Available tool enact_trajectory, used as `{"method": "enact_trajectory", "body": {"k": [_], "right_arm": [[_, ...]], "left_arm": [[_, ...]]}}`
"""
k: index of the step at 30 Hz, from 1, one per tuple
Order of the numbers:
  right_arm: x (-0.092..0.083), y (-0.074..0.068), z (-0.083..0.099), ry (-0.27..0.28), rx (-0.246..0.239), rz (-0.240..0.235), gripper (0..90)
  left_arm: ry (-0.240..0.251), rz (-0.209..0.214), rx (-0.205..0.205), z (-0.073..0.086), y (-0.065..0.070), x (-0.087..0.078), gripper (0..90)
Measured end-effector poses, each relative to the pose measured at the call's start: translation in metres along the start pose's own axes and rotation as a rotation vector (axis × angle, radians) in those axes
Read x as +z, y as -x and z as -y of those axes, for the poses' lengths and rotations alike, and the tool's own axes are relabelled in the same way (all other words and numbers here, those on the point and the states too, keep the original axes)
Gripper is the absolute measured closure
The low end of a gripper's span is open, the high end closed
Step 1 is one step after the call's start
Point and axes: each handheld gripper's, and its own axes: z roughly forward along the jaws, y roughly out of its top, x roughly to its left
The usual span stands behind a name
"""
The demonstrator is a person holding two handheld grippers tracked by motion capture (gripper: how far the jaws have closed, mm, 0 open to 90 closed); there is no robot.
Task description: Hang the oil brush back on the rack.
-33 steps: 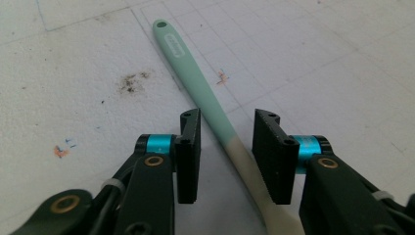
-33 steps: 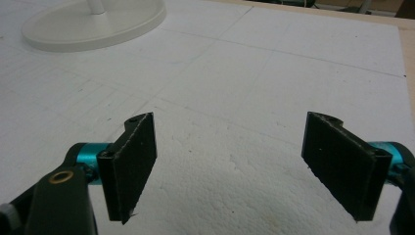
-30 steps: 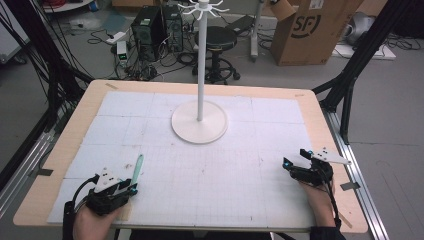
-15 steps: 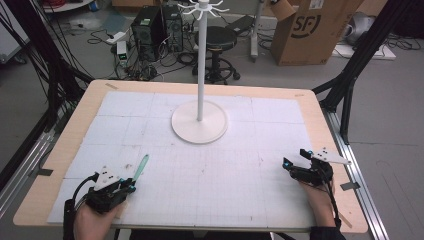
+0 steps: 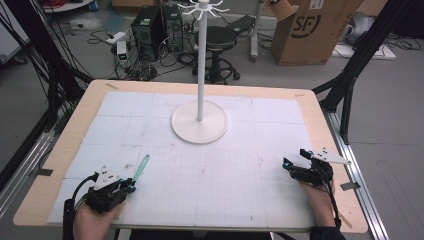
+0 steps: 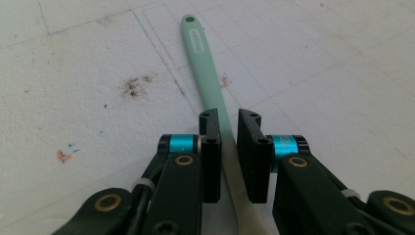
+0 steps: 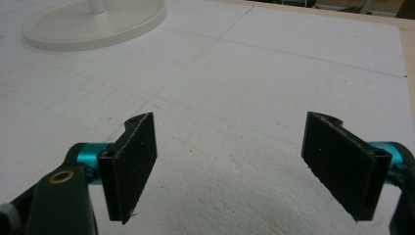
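Observation:
A mint-green utensil handle (image 5: 141, 167) with a hole at its far end (image 6: 203, 68) points away from me, low over the white board. My left gripper (image 5: 131, 186) is at the near left of the table. Its jaws (image 6: 229, 142) are shut on the handle where the green fades to a pale part that runs back under the gripper. My right gripper (image 5: 295, 156) rests at the near right, and its jaws (image 7: 230, 161) stand wide open with bare board between them. A hand holds each gripper.
A white stand with a round base (image 5: 200, 127) and a tall pole (image 5: 201, 60) topped by hooks stands at the middle back of the board; its base (image 7: 93, 19) shows far left in the right gripper view. The wooden table edge (image 5: 320, 125) frames the white board.
The green handle has tilted slightly to the right in the left gripper. Neither hand has shifted, and the right gripper stays open.

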Motion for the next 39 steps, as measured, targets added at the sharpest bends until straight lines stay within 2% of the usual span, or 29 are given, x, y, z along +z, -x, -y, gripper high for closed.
{"method": "enact_trajectory", "body": {"k": [5, 11, 16, 20, 23, 26, 30, 35, 39], "right_arm": [[0.000, 0.000, 0.000, -0.001, 0.004, -0.001, 20.4], [0.000, -0.001, 0.000, -0.002, 0.005, -0.002, 20.4], [0.000, 0.000, 0.000, -0.001, 0.004, -0.001, 20.4], [0.000, -0.001, 0.000, -0.001, 0.003, 0.000, 20.4], [0.000, -0.001, 0.000, -0.002, 0.004, 0.000, 20.4], [0.000, 0.000, 0.000, -0.002, 0.002, 0.000, 20.4], [0.000, 0.000, 0.000, -0.002, 0.004, -0.001, 20.5], [0.000, 0.000, 0.000, 0.001, 0.001, 0.000, 20.5], [0.000, 0.000, 0.000, -0.001, 0.004, 0.000, 20.4]], "left_arm": [[-0.006, -0.027, 0.007, 0.000, 0.004, -0.001, 79.6], [-0.009, -0.038, 0.002, 0.001, 0.006, -0.002, 78.1], [-0.009, -0.022, -0.007, 0.002, 0.005, -0.003, 78.2], [-0.006, -0.029, 0.002, 0.002, 0.006, -0.003, 80.1], [0.009, -0.014, -0.015, 0.004, 0.003, -0.003, 80.8], [0.018, -0.019, 0.004, 0.004, 0.004, -0.002, 82.0], [0.021, -0.013, 0.002, 0.002, 0.000, 0.000, 82.1], [0.037, 0.021, -0.015, -0.001, -0.004, -0.002, 82.1], [0.062, 0.037, -0.011, -0.006, -0.006, -0.005, 82.1]]}}
